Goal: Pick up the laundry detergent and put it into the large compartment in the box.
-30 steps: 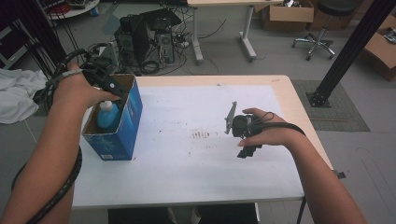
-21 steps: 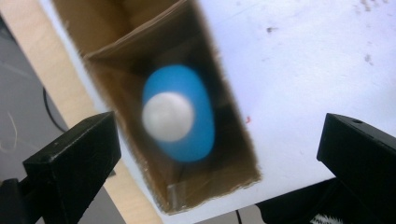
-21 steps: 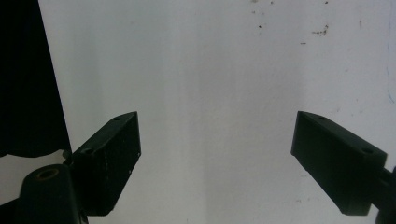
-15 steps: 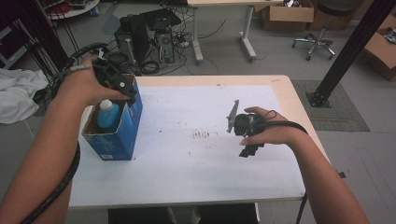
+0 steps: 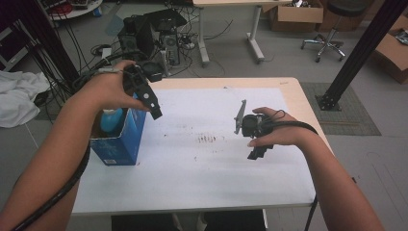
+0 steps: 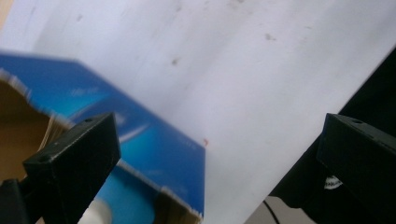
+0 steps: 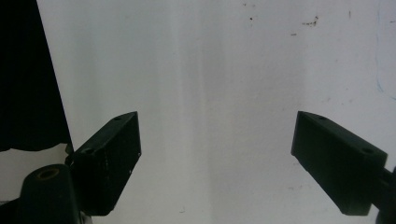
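An open blue carton (image 5: 120, 139) stands at the table's left edge with a blue bottle (image 5: 111, 120) upright inside it. My left gripper (image 5: 153, 109) hovers just above the carton's right rim, open, with nothing between its jaws. The left gripper view has that gripper (image 6: 217, 140) wide open over the carton's blue wall (image 6: 154, 149), and the bottle's white cap (image 6: 95, 215) peeks out at the bottom. My right gripper (image 5: 256, 151) is held low over the table's right half. In its own view the right gripper (image 7: 219, 144) is open on bare white table.
The white table top (image 5: 202, 168) carries a few dark smudges (image 5: 208, 138) near its middle. Beyond the far edge are computer towers with cables (image 5: 154, 38), a desk leg (image 5: 255, 43) and a black post (image 5: 356, 57). A white cloth (image 5: 17, 101) lies on the floor at left.
My left gripper has lifted up out of the carton and swung right, over its right rim, leaving the bottle inside. The right hand has hardly moved.
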The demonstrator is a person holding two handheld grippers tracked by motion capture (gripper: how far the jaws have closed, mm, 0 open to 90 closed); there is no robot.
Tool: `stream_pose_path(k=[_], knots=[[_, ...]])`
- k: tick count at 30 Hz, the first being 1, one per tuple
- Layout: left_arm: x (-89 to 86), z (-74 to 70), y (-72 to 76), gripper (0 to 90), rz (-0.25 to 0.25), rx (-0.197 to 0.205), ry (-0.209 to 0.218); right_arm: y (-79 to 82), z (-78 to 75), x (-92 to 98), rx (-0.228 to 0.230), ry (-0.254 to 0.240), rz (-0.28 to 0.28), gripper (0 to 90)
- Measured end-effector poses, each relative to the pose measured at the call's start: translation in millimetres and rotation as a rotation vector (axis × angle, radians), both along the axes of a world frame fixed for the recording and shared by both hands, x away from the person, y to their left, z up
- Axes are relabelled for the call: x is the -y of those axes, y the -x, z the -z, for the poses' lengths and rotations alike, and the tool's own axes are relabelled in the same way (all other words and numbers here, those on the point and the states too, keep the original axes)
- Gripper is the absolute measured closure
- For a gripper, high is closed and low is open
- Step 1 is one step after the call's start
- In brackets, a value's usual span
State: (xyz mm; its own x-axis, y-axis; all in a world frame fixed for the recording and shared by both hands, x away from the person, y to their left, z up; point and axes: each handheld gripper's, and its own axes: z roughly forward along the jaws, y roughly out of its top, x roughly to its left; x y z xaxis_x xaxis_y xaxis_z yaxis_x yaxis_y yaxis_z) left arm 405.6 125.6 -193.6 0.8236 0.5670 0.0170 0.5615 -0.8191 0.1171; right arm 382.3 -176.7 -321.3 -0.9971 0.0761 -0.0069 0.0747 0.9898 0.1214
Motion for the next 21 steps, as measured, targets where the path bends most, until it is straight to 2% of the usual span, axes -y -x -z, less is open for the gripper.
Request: stream_pose_path(k=[1,7,9,10,13,17,21], knots=[[4.7,1.7,0.7,0.1,0.047,0.001,0.002,-0.5,-1.2,-0.2,0.001,0.005,-0.003,15.8],[24.6,14.1,6.9,0.1,0.213,-0.014,0.009,-1.9,-8.0,-0.1,0.003,0.002,0.007,15.9],[31.3,18.0,9.6,0.1,0.291,-0.024,0.013,-2.1,-10.8,0.1,0.005,0.005,0.009,15.8],[35.0,20.3,11.0,0.1,0.333,-0.031,0.011,-2.3,-11.7,0.3,0.004,0.005,0.006,15.8],[42.9,25.5,14.3,0.1,0.416,-0.037,-0.013,-4.6,-12.4,1.8,0.004,0.014,0.007,15.9],[53.8,30.2,18.6,0.1,0.481,-0.048,-0.046,-7.9,-12.1,4.2,-0.001,0.014,0.013,15.8],[62.6,30.1,22.3,0.1,0.534,-0.05,-0.045,-9.6,-12.1,4.6,-0.001,0.014,0.008,15.8]])
